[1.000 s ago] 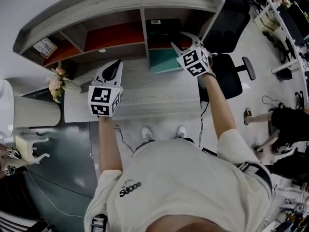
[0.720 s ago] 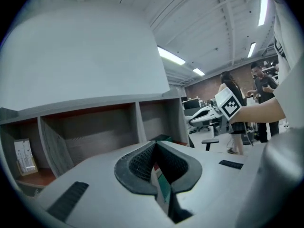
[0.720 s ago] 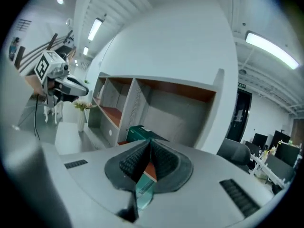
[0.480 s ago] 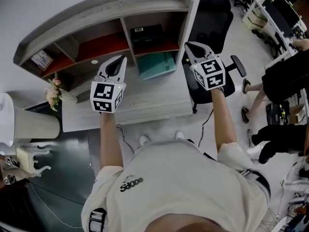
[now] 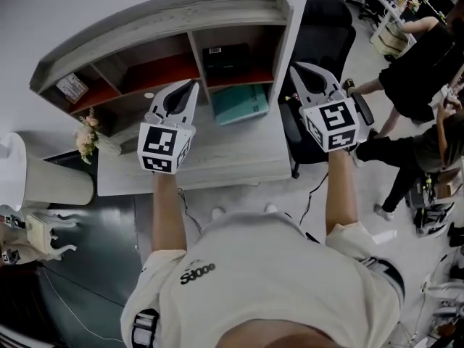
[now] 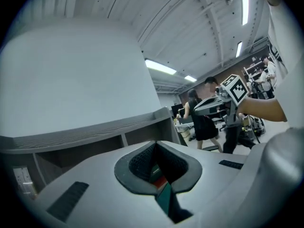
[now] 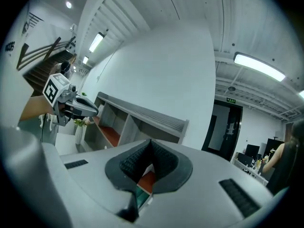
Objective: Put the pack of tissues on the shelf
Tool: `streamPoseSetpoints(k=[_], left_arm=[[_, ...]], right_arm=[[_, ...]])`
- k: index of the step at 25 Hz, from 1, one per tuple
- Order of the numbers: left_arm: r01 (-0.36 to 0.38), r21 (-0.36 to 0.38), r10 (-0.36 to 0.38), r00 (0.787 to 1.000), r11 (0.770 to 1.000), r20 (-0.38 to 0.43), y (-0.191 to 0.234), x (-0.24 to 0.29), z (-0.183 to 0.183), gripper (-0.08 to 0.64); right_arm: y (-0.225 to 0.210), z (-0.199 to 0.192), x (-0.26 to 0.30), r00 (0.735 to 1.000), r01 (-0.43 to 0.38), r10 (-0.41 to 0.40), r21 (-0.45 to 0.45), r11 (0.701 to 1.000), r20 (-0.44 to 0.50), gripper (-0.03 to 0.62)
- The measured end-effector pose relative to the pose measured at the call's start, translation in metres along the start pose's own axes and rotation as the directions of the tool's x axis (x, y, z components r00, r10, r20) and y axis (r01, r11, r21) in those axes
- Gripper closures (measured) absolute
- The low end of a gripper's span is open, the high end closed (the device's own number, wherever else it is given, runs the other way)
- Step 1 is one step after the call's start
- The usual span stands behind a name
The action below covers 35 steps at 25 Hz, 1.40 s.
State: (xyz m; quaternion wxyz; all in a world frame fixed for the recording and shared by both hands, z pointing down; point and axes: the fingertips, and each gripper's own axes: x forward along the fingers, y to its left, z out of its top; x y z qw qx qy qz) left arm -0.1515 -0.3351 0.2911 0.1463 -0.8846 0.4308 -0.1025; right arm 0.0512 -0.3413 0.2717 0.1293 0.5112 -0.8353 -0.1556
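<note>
Showing tissue pack (image 5: 239, 104) plainly only in head view, left gripper (image 5: 191, 85), right gripper (image 5: 294, 68), both closed, empty.

Left arm: we are stretching our left forearm (image 5: 168, 209) straight out ahead.
Left gripper: we are pointing the left gripper (image 5: 185, 89) forward, its jaws pressing together on nothing.
Right arm: we are reaching our right forearm (image 5: 339, 191) forward and slightly outward.
Right gripper: we are holding the right gripper (image 5: 297, 69) forward too, jaws meeting, empty.
</note>
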Motion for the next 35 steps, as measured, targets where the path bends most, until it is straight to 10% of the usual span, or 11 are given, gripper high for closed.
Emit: streamPoseSetpoints(k=[35], left_arm=[[0.014, 0.01, -0.014, 1.0, 1.0, -0.004, -0.007, -0.005, 0.005, 0.541]], right_arm=[[0.025, -0.001, 0.007, 0.999, -0.049, 0.048, -0.061, 0.997, -0.025, 0.586]])
